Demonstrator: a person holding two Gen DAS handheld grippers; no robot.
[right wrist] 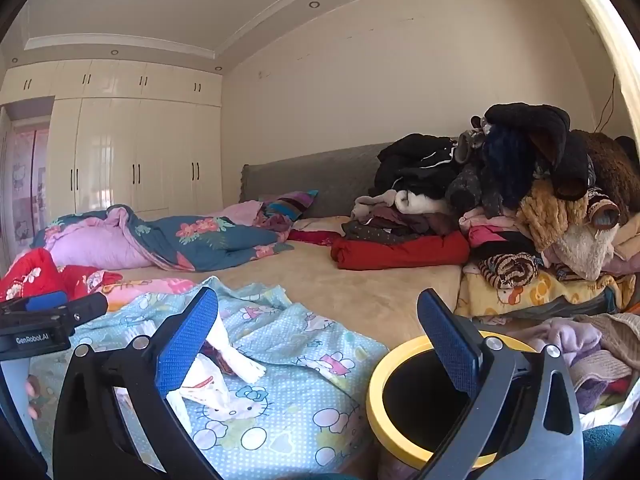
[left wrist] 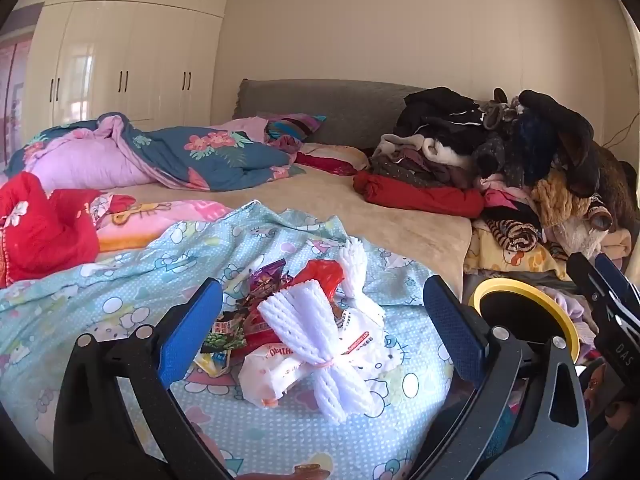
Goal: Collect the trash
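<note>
Currently listed: left tool and right tool, both spread wide, gripping nothing. Trash pile on bed sheet; yellow-rimmed bin beside it.

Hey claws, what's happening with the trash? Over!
Both claws, left and right, open, holding nothing. Trash pile on blue blanket, untouched. Bin beside bed, nothing blocking.

Bright, soft daylight in both views. Window glare reflects on the glossy wardrobe doors, left of the grey headboard. Shadows faint. Centre sharp; strong fisheye bending and dark vignette at the corners.
</note>
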